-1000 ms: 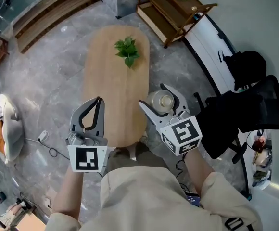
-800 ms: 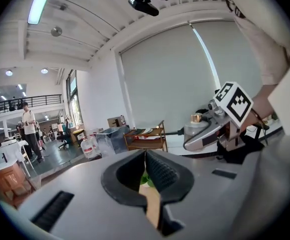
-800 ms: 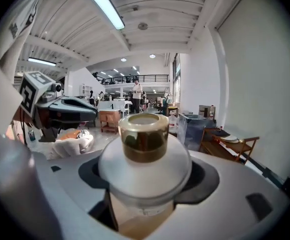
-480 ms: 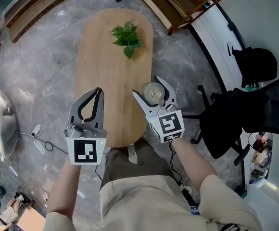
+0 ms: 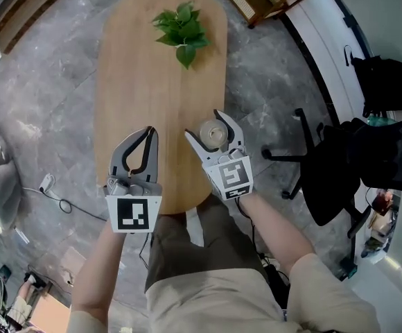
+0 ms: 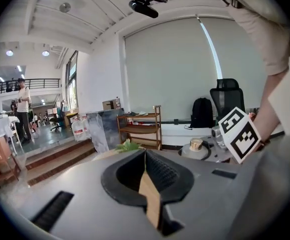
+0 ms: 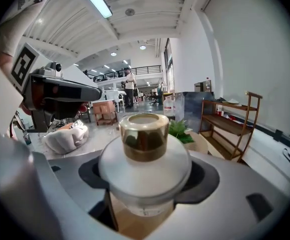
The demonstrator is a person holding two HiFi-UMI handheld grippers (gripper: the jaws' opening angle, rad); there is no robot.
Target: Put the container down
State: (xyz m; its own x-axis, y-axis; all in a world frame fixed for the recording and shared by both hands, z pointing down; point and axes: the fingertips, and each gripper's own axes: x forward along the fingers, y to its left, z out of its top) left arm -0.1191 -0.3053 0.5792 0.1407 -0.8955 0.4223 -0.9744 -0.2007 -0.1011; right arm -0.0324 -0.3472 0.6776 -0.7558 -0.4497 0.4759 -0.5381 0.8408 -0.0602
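While the person's forearms reach forward over the near end of the oval wooden table (image 5: 152, 82), the left gripper (image 5: 150, 132) sits at 9 o'clock of the right gripper (image 5: 204, 125), well apart from it. Its jaws are pressed together with nothing between them, only table wood showing below. The right gripper's jaws are spread about as wide as the container (image 7: 145, 156) and clasp its pale round body on both sides. The container stands upright, gold cap on top, above the table's near end by its 3 o'clock edge. Whether its base touches the wood cannot be told. At 12 o'clock, at the table's far end, lies a small green plant (image 5: 180, 28). Off at 3 o'clock, on the grey floor (image 5: 41, 96), stands a black office chair (image 5: 353, 165).
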